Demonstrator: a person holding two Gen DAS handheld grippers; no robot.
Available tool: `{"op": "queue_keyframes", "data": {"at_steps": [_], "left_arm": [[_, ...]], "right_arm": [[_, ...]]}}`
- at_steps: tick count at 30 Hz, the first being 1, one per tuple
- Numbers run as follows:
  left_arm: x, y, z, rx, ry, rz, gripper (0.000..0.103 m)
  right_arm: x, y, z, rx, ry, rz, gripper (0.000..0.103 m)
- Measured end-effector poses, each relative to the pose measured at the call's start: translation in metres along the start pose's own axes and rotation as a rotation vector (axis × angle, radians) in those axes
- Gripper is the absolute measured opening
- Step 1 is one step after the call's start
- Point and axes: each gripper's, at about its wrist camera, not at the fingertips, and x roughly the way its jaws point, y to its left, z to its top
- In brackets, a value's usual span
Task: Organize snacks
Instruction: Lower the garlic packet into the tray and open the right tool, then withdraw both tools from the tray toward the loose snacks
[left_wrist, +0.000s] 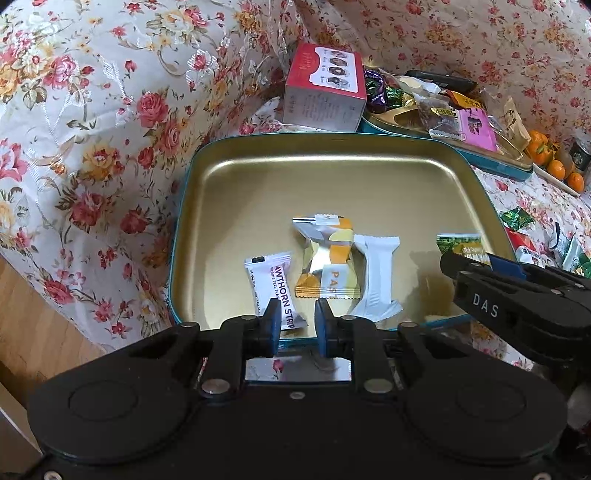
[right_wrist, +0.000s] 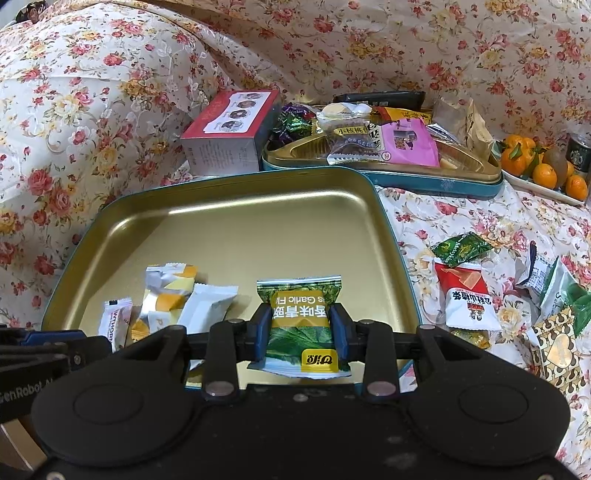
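while the right hand-held gripper is gripping the green packet lengthwise over the gold tray, the left hand-held gripper is waiting open beside it.

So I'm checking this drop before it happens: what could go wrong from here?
1. The right gripper holds the green packet low over the tin's near edge; released there, it might catch the rim.
2. The left gripper hovers close beside it over the hawthorn strip, so the two could bump.
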Motion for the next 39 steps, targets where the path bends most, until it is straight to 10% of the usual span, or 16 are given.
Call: {"op": "queue_keyframes", "data": {"at_steps": [23,39], "left_arm": [[-0.014,-0.012,-0.006,0.008,-0.031,0.006,0.029],[-0.024,-0.070,-0.031,0.192,-0.061,-0.037,0.029]], "right_arm": [[-0.037,-0.012,-0.003,0.030,-0.068,0.017,0.036],[-0.078,-0.074,-0.041,0.083,-0.080,-0.092,0.036]]}}
